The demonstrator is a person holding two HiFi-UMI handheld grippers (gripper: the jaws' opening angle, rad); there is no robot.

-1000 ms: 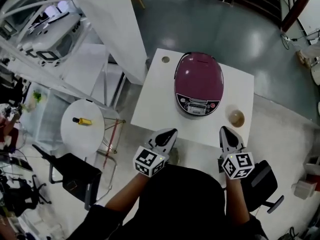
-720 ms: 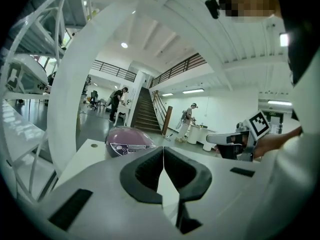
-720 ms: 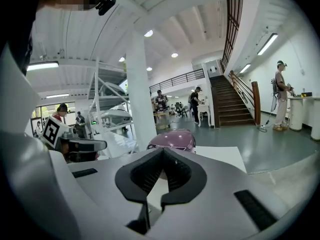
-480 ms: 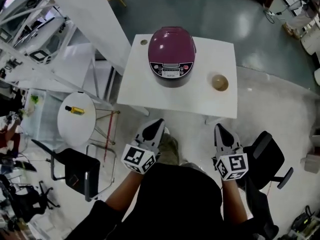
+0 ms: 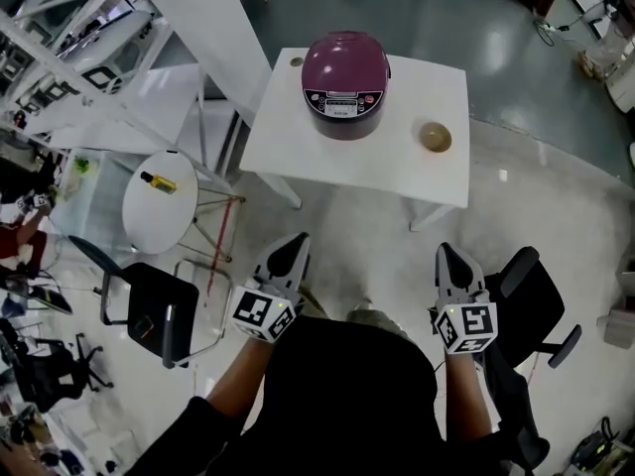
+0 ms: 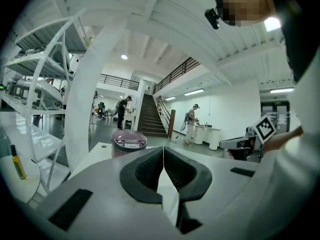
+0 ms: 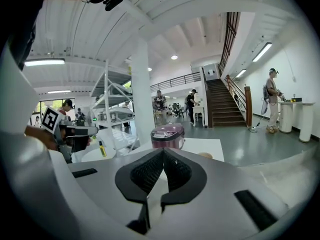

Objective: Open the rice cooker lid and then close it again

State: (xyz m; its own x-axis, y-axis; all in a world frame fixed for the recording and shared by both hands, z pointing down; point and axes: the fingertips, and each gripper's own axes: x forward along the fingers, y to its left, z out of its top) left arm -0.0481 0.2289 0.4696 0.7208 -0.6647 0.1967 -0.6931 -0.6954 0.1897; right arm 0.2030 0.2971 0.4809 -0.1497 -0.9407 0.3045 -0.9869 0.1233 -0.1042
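Rice cooker (image 5: pixel 344 67) sits shut on the table (image 5: pixel 397 162); left gripper (image 5: pixel 299 238) and right gripper (image 5: pixel 444 251) closed, empty, well off.

White, open workshop hall with a staircase and an upper gallery

A square white table (image 5: pixel 382 167) stands where the dark glossy floor (image 5: pixel 446 18) meets a paler floor (image 5: pixel 347 251). A broad white pillar (image 5: pixel 213 28) rises just beside it, with white shelving racks (image 5: pixel 60 77) and a round white side table (image 5: pixel 164 224) further left. Black chairs (image 5: pixel 149 310) (image 5: pixel 531 300) stand on the pale floor. A dark staircase (image 7: pixel 225 106) climbs along a white wall (image 6: pixel 230 109) to a railed gallery (image 6: pixel 117 80), and strip lights (image 7: pixel 45 62) glow under the white beamed ceiling (image 7: pixel 90 34).
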